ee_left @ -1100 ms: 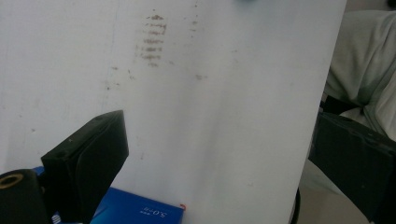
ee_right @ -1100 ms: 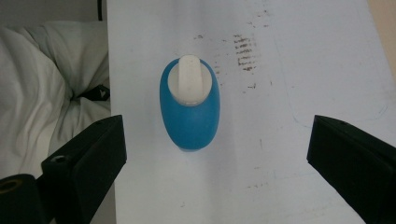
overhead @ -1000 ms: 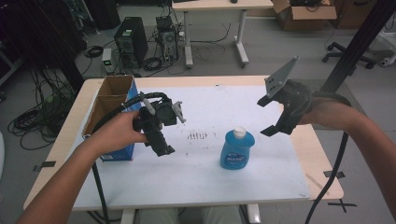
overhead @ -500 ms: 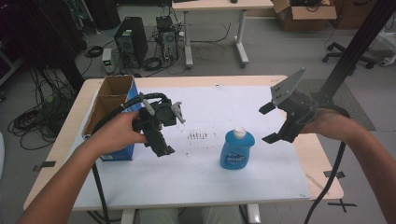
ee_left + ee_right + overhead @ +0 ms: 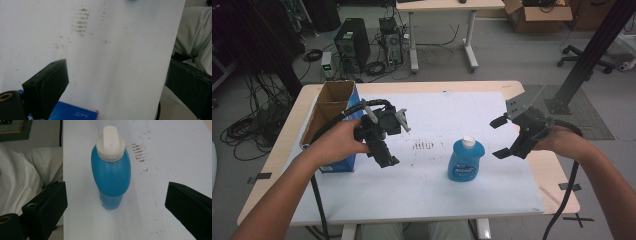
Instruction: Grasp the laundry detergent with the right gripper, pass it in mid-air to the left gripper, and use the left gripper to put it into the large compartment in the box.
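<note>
Both grippers' jaws gape, the right gripper (image 5: 501, 137) facing a capped blue bottle (image 5: 465, 160).

Lab/office workspace: black desktop PC towers (image 5: 352, 44) w/ tangled cables (image 5: 247, 127) on grey floor, wheeled office chair (image 5: 607, 52), brown cardboard boxes (image 5: 539, 9).
</note>
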Demonstrator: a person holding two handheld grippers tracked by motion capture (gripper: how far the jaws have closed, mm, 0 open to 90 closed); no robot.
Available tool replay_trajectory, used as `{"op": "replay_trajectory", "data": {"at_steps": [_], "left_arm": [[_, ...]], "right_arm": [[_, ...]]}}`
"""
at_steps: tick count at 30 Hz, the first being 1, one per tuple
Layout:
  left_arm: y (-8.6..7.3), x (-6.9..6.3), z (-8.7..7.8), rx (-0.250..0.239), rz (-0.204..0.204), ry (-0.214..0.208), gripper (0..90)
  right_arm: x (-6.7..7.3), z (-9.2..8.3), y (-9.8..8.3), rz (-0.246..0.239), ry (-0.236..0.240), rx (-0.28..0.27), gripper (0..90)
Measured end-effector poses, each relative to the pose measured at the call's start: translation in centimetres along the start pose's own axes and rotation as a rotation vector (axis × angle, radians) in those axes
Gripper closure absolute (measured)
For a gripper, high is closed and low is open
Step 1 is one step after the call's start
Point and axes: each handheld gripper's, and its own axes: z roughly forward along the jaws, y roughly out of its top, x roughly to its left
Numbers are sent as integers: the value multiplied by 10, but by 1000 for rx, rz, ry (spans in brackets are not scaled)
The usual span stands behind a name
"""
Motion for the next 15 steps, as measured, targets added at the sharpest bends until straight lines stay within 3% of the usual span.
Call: {"op": "replay_trajectory", "data": {"at_steps": [15], "left_arm": [[0,1,1,1,-4,-2,50]], "right_arm": [[-3,13,-19,14,7,-66,39]]}}
